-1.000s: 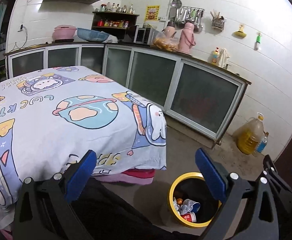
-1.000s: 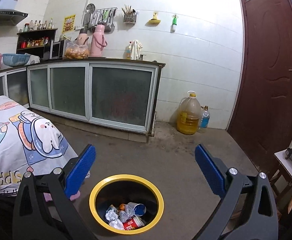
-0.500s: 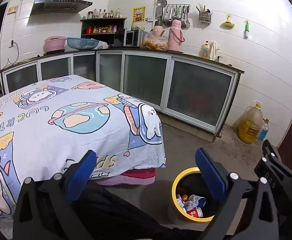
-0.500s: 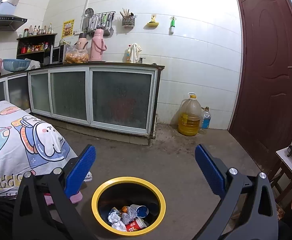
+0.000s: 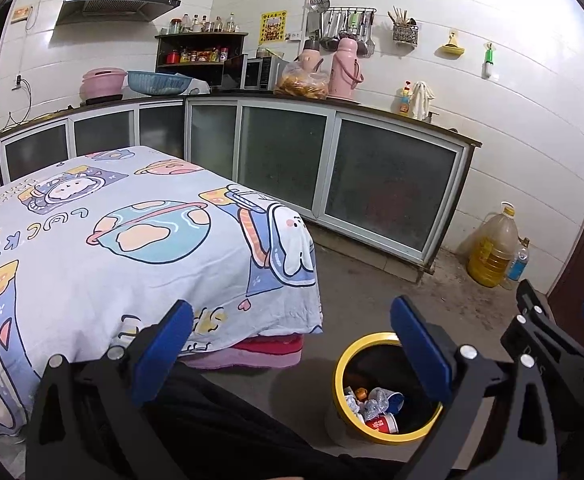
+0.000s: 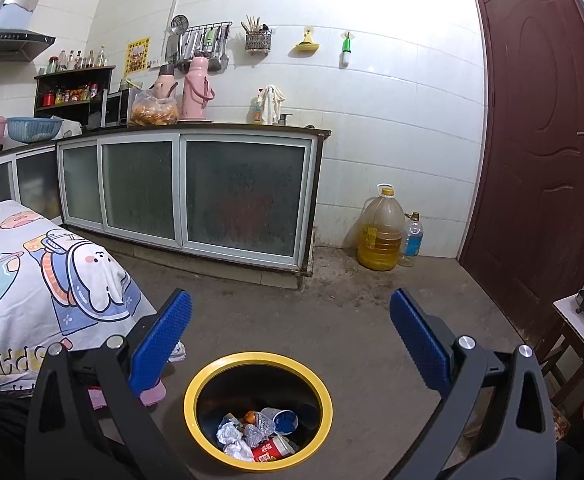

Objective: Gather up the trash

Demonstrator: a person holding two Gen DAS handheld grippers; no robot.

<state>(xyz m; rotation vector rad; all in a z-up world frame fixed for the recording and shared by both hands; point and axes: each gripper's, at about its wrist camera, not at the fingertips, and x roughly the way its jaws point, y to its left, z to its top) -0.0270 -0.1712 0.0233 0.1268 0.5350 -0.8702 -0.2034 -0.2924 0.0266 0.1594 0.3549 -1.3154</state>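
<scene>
Left tongs point(image 5: 292, 344): held level above the floor, blue pads point(image 5: 163, 350) wide apart, nothing between them. Aimed across the corner of the cloth-covered tabletop point(image 5: 91, 248) at 10 o'clock. Yellow-rimmed bin point(image 5: 342, 364) at 5 o'clock, partly behind the right pad. Trash point(image 5: 376, 408) inside the bin: crumpled paper, foil, a red cup. Right tongs visible at 4 o'clock, beyond the bin.

Right tongs point(image 6: 289, 334): likewise level, tilted slightly down, pads point(image 6: 420, 344) spread wide, empty. Bin point(image 6: 195, 384) directly below at 6 o'clock, between the two pads. Trash point(image 6: 257, 436) heaped on its bottom: white paper, foil, blue cup, red cup. Oil jug point(image 6: 380, 234) and small bottle point(image 6: 412, 238) on the floor at 1 o'clock, touching or nearly so, beside the door point(image 6: 540, 120). Tabletop corner point(image 6: 31, 264) at 9 o'clock.
</scene>
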